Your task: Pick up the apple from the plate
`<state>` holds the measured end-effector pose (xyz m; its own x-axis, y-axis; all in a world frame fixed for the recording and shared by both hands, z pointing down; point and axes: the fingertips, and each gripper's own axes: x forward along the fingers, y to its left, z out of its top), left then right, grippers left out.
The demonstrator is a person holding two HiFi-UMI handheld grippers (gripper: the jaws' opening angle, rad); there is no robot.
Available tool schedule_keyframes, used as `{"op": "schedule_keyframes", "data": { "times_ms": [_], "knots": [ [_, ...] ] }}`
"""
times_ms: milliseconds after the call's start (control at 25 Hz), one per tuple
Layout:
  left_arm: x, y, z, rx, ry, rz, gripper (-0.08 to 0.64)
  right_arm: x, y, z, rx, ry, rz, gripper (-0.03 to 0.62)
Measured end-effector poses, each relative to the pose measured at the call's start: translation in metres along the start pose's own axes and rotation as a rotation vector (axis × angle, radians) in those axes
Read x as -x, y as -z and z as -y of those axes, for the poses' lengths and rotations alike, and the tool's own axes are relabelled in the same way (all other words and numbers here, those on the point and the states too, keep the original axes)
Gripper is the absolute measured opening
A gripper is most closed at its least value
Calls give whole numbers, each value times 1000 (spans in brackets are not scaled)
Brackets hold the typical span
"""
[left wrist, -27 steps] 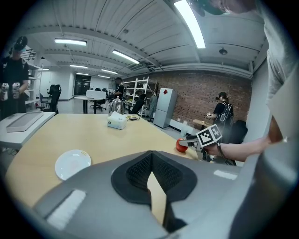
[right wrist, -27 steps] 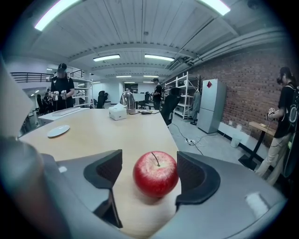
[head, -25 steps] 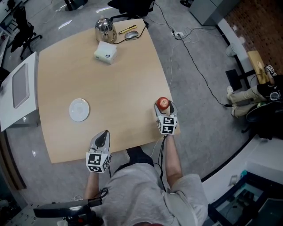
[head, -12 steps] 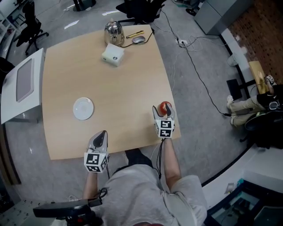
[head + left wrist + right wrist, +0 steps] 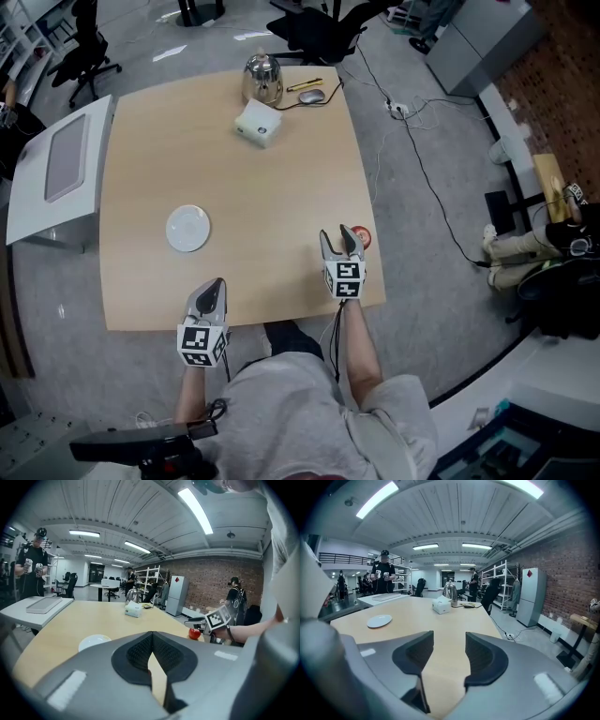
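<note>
The red apple (image 5: 364, 238) rests on the wooden table (image 5: 234, 206) close to its right edge, far from the white plate (image 5: 188, 228), which holds nothing. My right gripper (image 5: 339, 240) is open, and the apple lies just outside its right finger. Its jaws have just been closing with nothing between them; the right gripper view shows only table in the gap (image 5: 448, 638). My left gripper (image 5: 216, 291) hovers at the near table edge, shut and empty. The left gripper view shows the plate (image 5: 96, 642) and the apple (image 5: 194, 633) under the right gripper's tips.
At the far side of the table stand a metal kettle (image 5: 262, 79), a white box (image 5: 258, 123), a mouse (image 5: 312, 96) and a yellow pen (image 5: 304, 84). A white side table (image 5: 61, 169) adjoins the left edge. Cables run over the floor at right.
The apple was between the right jaws; now it lies on the table beside them. The right gripper has drawn back toward the person and its jaws are narrower. The left gripper shifted slightly.
</note>
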<state>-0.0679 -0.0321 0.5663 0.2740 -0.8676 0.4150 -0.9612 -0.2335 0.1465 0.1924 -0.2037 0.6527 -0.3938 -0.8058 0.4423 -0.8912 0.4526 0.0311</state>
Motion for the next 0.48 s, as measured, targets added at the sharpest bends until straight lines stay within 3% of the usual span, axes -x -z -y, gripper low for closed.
{"op": "schedule_keyframes", "data": {
  "times_ms": [480],
  "knots": [
    [24, -4, -20, 27, -85, 47, 20, -2, -36, -49, 45, -104, 61, 161]
  ]
}}
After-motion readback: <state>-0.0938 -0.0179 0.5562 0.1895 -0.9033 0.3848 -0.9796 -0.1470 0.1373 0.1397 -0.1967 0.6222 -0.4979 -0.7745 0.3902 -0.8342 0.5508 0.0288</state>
